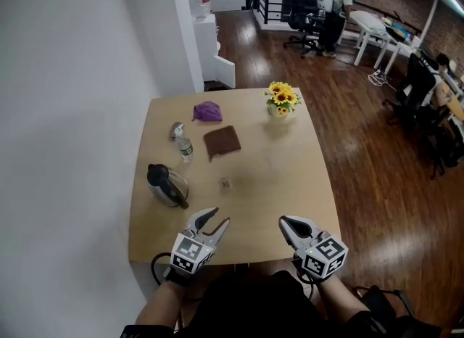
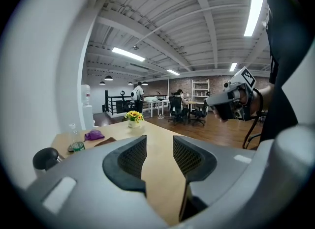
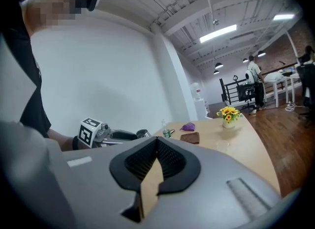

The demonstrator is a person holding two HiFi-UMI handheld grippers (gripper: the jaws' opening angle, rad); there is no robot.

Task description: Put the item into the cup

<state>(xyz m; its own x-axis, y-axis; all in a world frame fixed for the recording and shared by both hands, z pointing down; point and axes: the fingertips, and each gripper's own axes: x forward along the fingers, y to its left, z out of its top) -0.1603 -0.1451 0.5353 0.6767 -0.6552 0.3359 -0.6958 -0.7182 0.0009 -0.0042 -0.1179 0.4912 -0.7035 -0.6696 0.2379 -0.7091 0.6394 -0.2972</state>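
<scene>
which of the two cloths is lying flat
The brown cloth, spread out flat beside the water bottle. The purple cloth, farther back on the table, is bunched into a lump.

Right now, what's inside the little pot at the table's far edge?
Yellow flowers with green leaves rise out of the pot. Their stems, and any water or soil inside, are covered by the blooms and the pot's wall.

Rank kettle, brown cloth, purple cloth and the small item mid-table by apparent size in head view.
1. kettle and brown cloth: they look about alike, and the kettle is nearer the camera, so not ranked against each other.
2. purple cloth
3. small item, by far the smallest.
</scene>
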